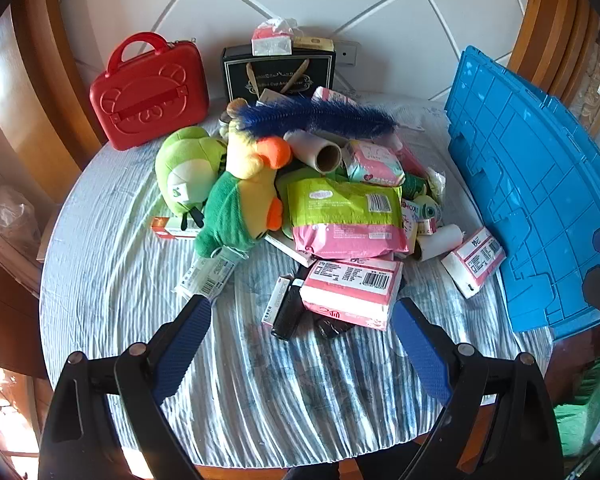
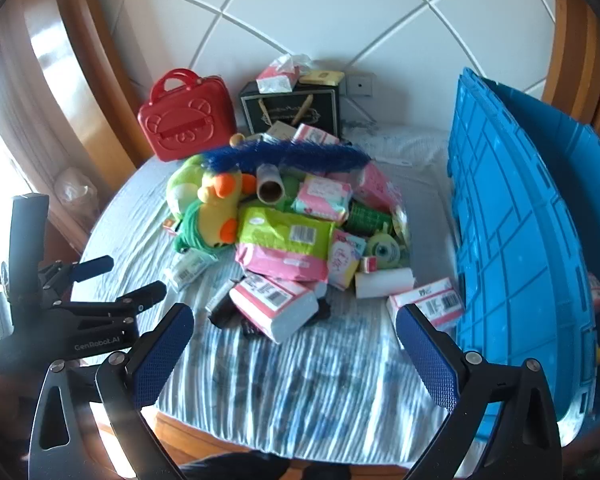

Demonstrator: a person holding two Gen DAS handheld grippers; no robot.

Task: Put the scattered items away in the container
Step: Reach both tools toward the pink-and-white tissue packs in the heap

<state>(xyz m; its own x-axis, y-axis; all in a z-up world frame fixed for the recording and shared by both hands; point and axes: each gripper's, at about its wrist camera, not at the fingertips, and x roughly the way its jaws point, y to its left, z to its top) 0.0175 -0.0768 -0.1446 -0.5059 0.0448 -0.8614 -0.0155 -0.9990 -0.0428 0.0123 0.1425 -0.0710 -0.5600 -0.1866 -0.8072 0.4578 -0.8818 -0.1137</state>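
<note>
Hovering: left gripper (image 1: 302, 332) and right gripper (image 2: 294, 334) both hang above the near part of the striped cloth (image 1: 260, 392), tilted down toward the pile.
Left fingers: spread wide, nothing between the blue pads (image 1: 184, 344).
Right fingers: spread wide too, nothing between them.
Container: blue crate (image 1: 532, 184) stands at the right edge of the cloth, its ribbed lid (image 2: 512, 240) raised upright toward the pile like a wall.
Scattered items: heaped mid-cloth, left of the crate.
Top of pile: blue fuzzy brush (image 1: 320, 116) lies across the back, over a cardboard tube (image 1: 318, 152).
Left of pile: yellow duck plush (image 1: 248, 184) leans against a green frog plush (image 1: 184, 168).
Centre: green-and-pink pack (image 1: 344, 216) rests on a pink tissue pack (image 1: 352, 292).
Nearest the crate: small pink box (image 1: 474, 260) lies just beside the lid's foot.
Nearest the grippers: black tube (image 1: 288, 312) and the pink tissue pack.
Behind the pile: red case (image 1: 148, 96) and black gift bag (image 1: 278, 72) stand against the white wall.
</note>
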